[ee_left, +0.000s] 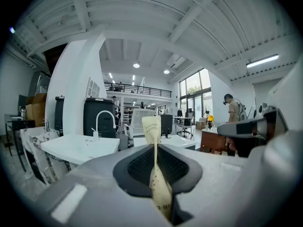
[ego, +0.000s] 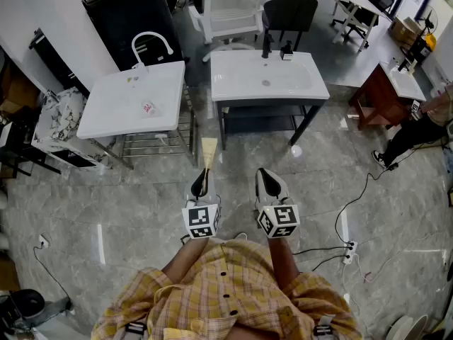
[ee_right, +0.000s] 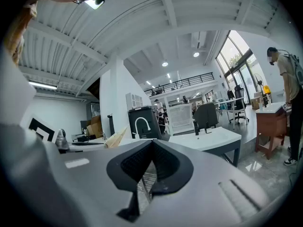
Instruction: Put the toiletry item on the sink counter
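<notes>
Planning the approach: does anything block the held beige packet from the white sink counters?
Nothing visible: only grey floor lies between the beige paper packet in the left hand-held gripper and the two white sink counters.

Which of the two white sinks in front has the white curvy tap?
The left sink, next to the black cabinet. Its tap is a white arch, while the right sink has a black tap that stands straight up.

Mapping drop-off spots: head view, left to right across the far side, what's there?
White-faucet sink counter → black-faucet sink counter → brown cabinet → person
</notes>
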`<act>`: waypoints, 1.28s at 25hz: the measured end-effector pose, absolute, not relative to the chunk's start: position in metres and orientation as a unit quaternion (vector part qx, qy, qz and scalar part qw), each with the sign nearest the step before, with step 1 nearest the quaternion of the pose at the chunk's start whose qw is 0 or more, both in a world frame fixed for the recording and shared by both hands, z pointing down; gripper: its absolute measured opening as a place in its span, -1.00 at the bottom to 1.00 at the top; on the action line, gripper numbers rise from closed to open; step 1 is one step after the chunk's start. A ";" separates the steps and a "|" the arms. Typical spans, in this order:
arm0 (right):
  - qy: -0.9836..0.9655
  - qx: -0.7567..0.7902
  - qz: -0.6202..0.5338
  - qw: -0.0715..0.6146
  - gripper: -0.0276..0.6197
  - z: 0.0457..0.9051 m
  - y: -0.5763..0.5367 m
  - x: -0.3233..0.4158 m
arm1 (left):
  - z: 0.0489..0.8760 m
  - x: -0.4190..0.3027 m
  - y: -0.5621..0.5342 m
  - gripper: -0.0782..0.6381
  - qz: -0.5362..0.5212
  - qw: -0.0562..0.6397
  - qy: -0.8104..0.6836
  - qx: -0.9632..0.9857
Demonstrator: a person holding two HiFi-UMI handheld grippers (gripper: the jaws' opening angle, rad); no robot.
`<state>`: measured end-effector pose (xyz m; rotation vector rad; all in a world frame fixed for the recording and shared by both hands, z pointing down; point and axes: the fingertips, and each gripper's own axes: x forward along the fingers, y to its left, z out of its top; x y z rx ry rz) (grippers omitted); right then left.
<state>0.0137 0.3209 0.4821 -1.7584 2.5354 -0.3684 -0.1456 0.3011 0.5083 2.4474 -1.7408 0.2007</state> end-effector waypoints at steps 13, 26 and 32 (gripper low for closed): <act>0.816 -0.564 -0.128 0.024 -0.91 0.487 0.325 0.041 | 0.507 -0.118 0.312 -0.73 0.076 0.063 -0.575 0.812; 0.821 -0.556 -0.134 0.014 -0.91 0.503 0.309 0.052 | 0.526 -0.101 0.294 -0.73 0.080 0.075 -0.572 0.813; 0.817 -0.561 -0.131 0.005 -0.91 0.503 0.271 0.062 | 0.533 -0.093 0.255 -0.73 0.071 0.090 -0.576 0.810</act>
